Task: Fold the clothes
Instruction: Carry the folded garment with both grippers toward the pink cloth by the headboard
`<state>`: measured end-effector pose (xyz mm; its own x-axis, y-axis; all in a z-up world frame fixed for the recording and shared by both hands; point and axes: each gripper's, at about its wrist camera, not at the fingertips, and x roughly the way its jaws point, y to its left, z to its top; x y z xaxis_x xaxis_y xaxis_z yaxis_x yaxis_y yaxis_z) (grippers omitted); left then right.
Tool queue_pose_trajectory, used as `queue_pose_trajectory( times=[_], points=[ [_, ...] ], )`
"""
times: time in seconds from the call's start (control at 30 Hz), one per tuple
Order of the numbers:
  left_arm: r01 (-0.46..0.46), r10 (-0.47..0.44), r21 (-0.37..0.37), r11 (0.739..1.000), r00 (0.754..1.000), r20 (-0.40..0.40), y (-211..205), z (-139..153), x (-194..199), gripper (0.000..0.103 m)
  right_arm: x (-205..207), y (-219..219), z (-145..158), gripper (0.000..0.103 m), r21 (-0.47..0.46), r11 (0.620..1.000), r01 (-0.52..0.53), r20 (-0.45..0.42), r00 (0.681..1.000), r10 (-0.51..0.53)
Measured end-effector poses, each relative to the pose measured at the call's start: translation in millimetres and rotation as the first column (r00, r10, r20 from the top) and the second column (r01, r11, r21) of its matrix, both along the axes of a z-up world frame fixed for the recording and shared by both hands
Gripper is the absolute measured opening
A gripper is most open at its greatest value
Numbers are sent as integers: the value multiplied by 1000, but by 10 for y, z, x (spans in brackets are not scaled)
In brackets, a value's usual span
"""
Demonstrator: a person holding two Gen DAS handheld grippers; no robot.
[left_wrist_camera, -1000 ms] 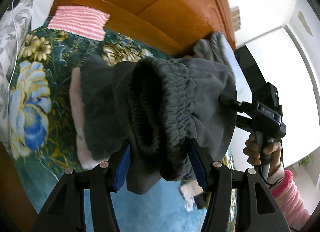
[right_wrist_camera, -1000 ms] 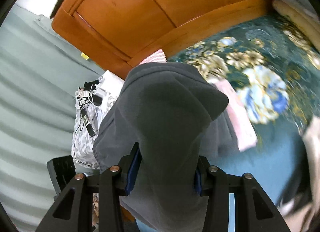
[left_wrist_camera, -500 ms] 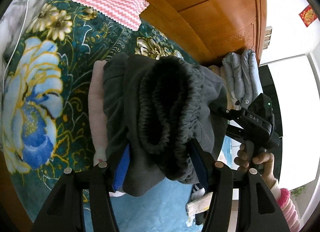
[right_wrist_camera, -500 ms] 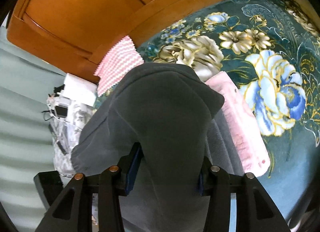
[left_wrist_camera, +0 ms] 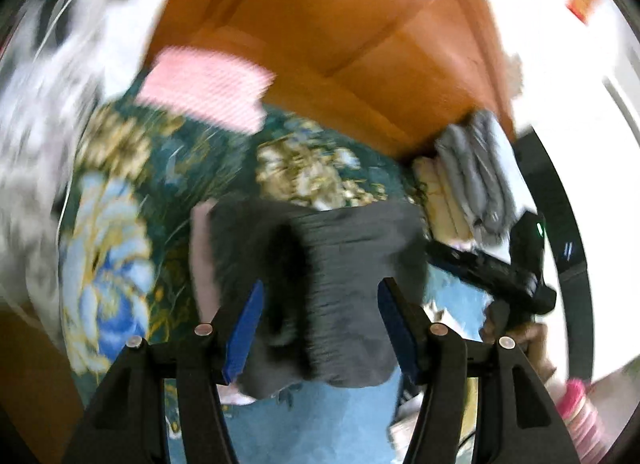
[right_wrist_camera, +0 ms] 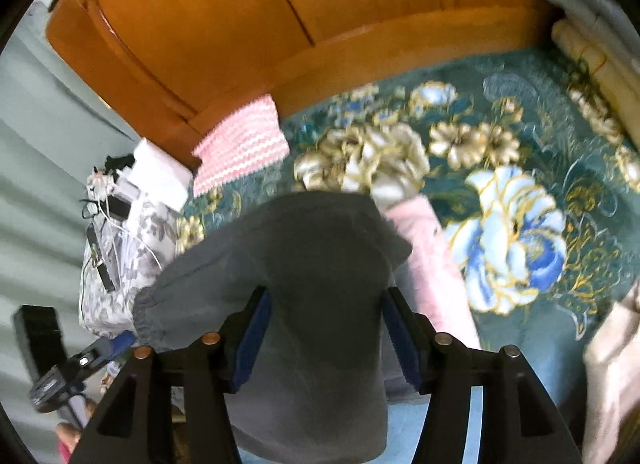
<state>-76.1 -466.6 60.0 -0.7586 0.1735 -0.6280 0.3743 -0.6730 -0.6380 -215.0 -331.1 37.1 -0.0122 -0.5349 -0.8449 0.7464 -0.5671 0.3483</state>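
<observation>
Grey trousers [right_wrist_camera: 320,244], folded, held low over pink garment [right_wrist_camera: 432,264] on flowered bed [right_wrist_camera: 520,136], apparently for stacking. Left gripper [left_wrist_camera: 320,284] clamped on bunched waistband, likely to stop the fold springing apart; blurred, so judged only. Right gripper [right_wrist_camera: 326,292] just been opening, cloth between the jaws but pads seemingly off it. Looks like letting go for set-down.

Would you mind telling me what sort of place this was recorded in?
Most likely a bedroom: a floral bedspread lies against a wooden headboard, with folded clothes stacked on the bed.
</observation>
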Motion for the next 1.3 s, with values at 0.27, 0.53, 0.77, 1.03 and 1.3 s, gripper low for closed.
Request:
queue_pose_trajectory(
  times=[0.27, 0.53, 0.77, 1.03, 1.3],
  points=[
    [113, -104, -133, 985, 992, 74, 195, -78, -502, 61, 343, -206, 39, 62, 14, 992, -124, -129, 984, 125],
    [103, -84, -144, 984, 987, 136, 24, -376, -734, 61, 190, -745, -361, 66, 141, 987, -78, -113, 989, 94],
    [111, -84, -136, 984, 978, 190, -40, -614, -833, 60, 123, -943, -655, 68, 226, 971, -75, -71, 993, 93],
    [124, -96, -123, 985, 973, 211, -32, -459, -763, 61, 255, -843, -392, 68, 174, 980, -95, -102, 988, 114],
    [92, -76, -122, 988, 989, 125, 167, -218, -378, 61, 767, -269, 37, 68, 59, 984, -169, -186, 966, 177]
  ],
)
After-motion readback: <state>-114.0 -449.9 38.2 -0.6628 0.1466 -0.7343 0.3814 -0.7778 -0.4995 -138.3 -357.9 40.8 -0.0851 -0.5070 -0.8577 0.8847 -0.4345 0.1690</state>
